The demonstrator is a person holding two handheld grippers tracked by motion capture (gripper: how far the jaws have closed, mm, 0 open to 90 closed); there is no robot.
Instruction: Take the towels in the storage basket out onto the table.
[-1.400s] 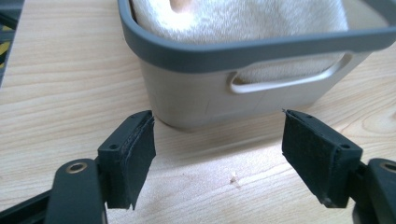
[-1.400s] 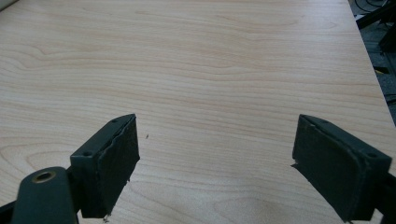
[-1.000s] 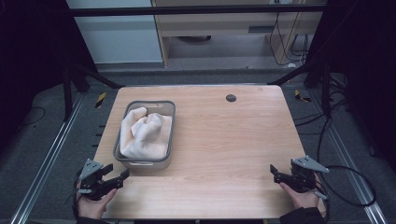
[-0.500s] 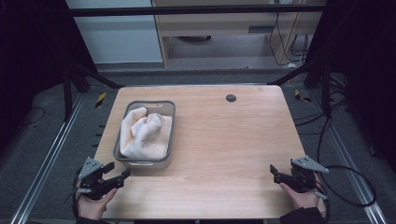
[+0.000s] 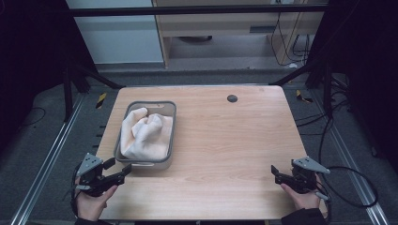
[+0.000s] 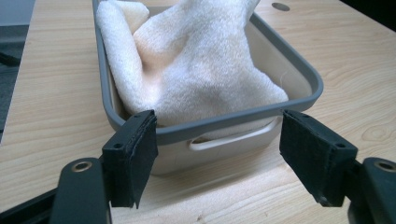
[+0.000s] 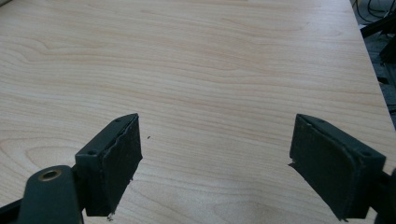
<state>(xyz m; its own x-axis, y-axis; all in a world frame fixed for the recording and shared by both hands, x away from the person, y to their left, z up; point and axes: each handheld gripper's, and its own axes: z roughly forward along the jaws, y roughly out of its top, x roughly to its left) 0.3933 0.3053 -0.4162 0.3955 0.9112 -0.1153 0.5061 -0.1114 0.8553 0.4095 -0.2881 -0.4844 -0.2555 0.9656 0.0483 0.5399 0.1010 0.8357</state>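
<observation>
In the left gripper view the grey tray [image 6: 299, 70] runs off the top edge, so its far end is cut away, and the crumpled white towel [image 6: 196, 60] hides the tray's floor and is itself clipped at the top. In the high view the small dark round mark [image 5: 232, 98] on the table [image 5: 225, 140] is too small to tell apart as a hole or a cap. The person's forearms leave the bottom edge there, behind the left hand [image 5: 91, 204] and the right hand [image 5: 302, 199].
</observation>
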